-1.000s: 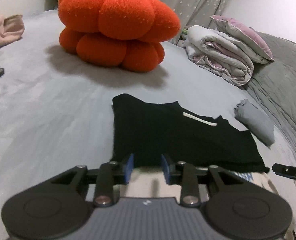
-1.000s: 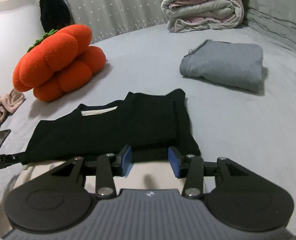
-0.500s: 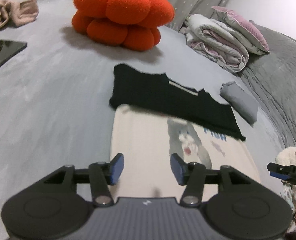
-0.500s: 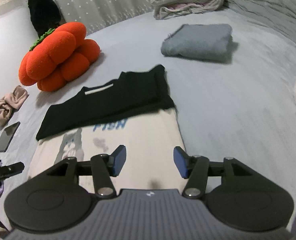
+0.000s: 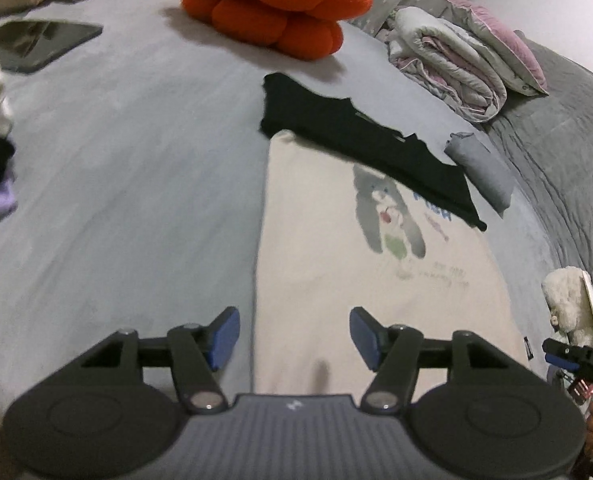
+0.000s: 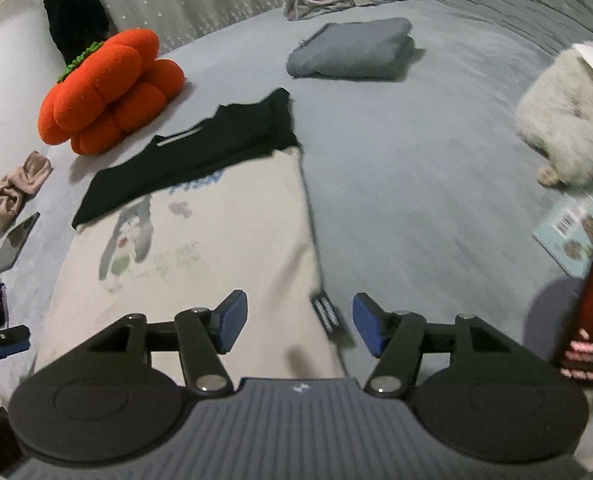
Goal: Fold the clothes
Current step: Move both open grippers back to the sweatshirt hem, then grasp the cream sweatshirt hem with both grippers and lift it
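Two sets of tongs hang over the near end of a cream T-shirt (image 5: 376, 280) that lies flat on the grey bed (image 5: 136, 160). Left tongs (image 5: 294, 332): jaws parted and opening, the shirt's left edge below the gap, blue pads clear of the cloth. Right tongs (image 6: 299, 322): jaws parted and opening, the shirt's right edge and its small black label (image 6: 326, 315) below the gap, pads pressing nothing.

The cream shirt bears a grey cartoon print (image 5: 388, 212) with blue lettering beside it. Its far end is black (image 5: 360, 136), with a pale strip at the neckline, and lies across the shirt's width.

Beyond the shirt sits an orange pumpkin-shaped cushion (image 6: 108, 88). A folded grey garment (image 6: 352, 50) lies to the right of the black end, apart from it. A rolled quilt (image 5: 448, 60) rests further back. A dark tablet (image 5: 40, 44) and a crumpled beige cloth (image 6: 16, 192) lie to the left. A white fluffy item (image 6: 564, 116) lies at the right, touching a booklet (image 6: 572, 232).
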`<state>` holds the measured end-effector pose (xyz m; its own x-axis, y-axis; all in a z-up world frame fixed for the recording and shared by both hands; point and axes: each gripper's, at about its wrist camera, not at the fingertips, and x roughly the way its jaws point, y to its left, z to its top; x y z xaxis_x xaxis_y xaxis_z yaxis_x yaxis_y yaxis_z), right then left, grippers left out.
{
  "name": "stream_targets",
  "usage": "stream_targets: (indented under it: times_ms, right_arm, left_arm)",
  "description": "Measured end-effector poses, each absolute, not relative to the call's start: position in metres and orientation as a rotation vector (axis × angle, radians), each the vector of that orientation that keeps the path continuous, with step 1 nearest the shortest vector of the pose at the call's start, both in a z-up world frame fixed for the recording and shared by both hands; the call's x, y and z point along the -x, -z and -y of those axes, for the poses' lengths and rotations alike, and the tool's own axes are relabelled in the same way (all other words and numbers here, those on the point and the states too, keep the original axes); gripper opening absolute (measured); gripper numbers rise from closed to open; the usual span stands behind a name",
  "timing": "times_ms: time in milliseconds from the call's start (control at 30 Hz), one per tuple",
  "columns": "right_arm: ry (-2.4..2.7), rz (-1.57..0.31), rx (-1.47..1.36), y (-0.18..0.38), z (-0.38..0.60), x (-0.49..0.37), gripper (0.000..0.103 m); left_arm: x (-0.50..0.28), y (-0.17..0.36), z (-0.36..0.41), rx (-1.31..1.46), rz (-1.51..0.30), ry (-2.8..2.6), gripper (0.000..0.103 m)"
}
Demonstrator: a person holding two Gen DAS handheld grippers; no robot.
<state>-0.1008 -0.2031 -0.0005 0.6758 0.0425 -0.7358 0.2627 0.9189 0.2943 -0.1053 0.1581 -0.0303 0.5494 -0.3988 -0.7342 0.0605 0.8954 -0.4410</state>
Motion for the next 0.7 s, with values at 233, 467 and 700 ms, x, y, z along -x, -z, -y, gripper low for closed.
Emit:
stream_targets:
  times_ms: [233, 467, 700]
  right_arm:
    - [0.136, -0.898, -0.367, 0.015, 0.198, 0.112, 0.063]
    - [0.135, -0.930, -0.385, 0.031, 0.196, 0.117, 0.061]
    - [0.135, -0.929, -0.355, 0.037, 0.190, 0.121, 0.053]
  left_arm:
    - [0.118, 0.050, -0.167, 0.484, -1.030, 0.336, 0.061]
    - [0.126, 0.057, -0.171, 0.533, -1.047, 0.384, 0.060]
    - [0.137, 0.066, -0.175, 0.581, -1.016, 0.410, 0.052]
